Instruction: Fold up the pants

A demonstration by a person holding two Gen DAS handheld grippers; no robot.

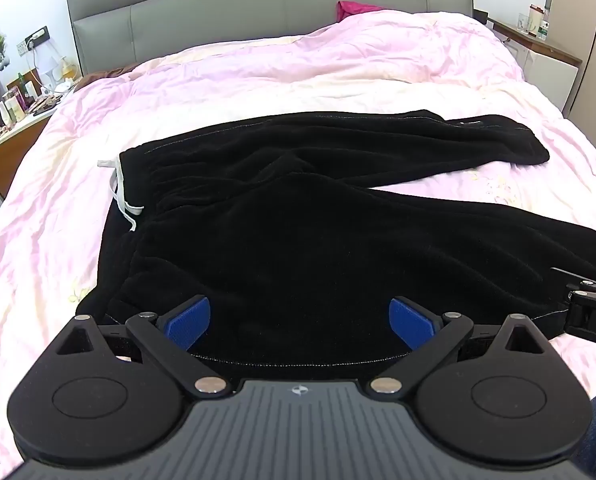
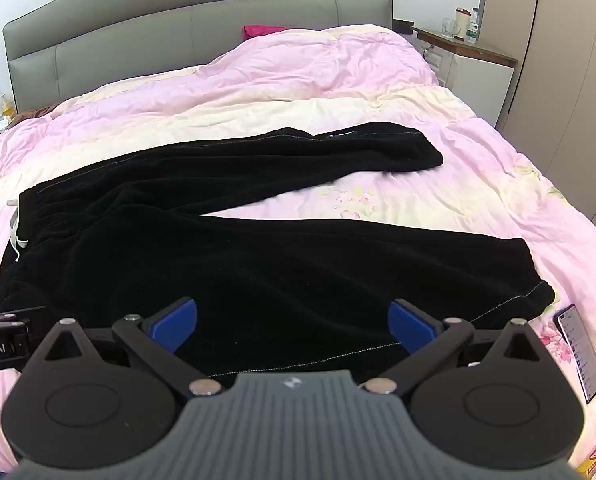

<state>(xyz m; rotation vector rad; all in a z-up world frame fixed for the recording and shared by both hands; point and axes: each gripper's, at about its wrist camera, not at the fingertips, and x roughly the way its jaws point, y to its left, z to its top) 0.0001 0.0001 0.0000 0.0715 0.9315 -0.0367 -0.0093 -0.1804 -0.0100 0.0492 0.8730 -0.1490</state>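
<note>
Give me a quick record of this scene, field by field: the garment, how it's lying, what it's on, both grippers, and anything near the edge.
garment: black pants
layout: spread flat, legs apart, white drawstring at the waist
surface: pink quilt on a bed
left gripper: open, over the near leg, holding nothing
right gripper: open, over the near leg, holding nothing
nearby: phone beside the near cuff
fold: not yet begun

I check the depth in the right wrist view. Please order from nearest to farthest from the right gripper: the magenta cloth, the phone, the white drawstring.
From the right gripper:
1. Phone, right, on the quilt.
2. White drawstring, left, at the waistband.
3. Magenta cloth, far, by the headboard.
</note>
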